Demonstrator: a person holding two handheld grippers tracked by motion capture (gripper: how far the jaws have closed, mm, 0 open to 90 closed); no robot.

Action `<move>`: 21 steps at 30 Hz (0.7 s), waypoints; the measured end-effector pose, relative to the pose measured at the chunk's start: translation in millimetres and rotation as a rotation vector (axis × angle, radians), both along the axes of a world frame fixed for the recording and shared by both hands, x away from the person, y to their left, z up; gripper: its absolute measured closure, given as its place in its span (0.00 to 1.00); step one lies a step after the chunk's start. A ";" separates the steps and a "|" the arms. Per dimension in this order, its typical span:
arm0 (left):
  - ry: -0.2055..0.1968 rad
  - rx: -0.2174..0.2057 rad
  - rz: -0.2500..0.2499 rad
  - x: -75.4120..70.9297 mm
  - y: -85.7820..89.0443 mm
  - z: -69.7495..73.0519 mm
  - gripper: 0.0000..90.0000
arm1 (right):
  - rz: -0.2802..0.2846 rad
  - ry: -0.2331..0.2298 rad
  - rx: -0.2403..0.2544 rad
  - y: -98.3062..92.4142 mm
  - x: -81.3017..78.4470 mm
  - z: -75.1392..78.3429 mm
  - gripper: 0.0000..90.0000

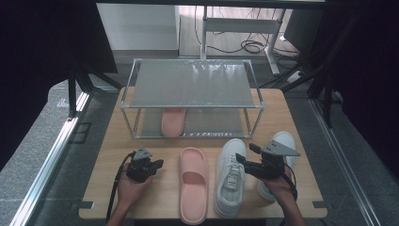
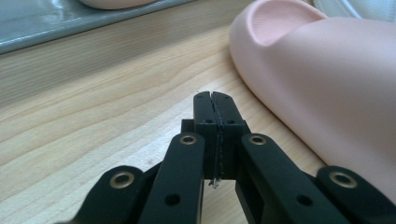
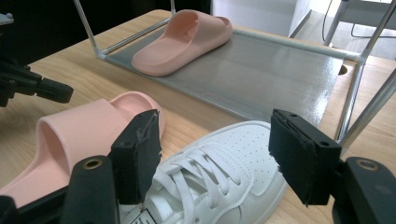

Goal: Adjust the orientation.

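In the lower left of the high view I had the left gripper (image 1: 157, 163) fully closed on nothing, its jaws pressed flat together just above the pale wooden desk (image 1: 155, 197). Just to its right in that frame lay the soft pink rubber slide sandal (image 1: 193, 181), apart from the jaws. In the lower right, my right gripper (image 1: 246, 153) stood wide open and empty, over the white lace-up leather sneaker (image 1: 230, 175), its pads clear of the laces. A second white sneaker (image 1: 286, 141) sat beneath that hand. At frame centre, the matching pink slide (image 1: 172, 121) rested on the lower shelf of the metal-framed two-tier shoe rack (image 1: 190, 106).
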State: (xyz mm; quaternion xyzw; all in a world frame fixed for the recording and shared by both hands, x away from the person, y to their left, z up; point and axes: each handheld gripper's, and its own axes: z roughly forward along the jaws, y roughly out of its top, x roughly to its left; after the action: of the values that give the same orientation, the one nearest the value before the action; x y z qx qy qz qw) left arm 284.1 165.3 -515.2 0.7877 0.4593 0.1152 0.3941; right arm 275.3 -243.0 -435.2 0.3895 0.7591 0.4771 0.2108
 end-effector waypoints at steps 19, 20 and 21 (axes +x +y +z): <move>-0.041 -0.085 -0.179 -22.3 -32.2 31.1 1.00 | -0.005 0.003 -0.001 -1.7 -1.1 0.0 0.38; -0.039 -0.086 -0.185 -22.7 -33.7 30.7 1.00 | -0.007 0.001 -0.001 -2.0 -1.2 0.0 0.38; -0.036 -0.090 -0.193 -23.5 -35.6 30.6 1.00 | -0.008 0.000 -0.002 -2.4 -1.2 0.0 0.38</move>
State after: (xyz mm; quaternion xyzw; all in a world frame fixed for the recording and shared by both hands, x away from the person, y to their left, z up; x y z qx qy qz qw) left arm 260.6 129.7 -484.6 0.8076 0.3790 0.0702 0.4463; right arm 274.1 -245.4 -435.2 0.3923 0.7580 0.4756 0.2130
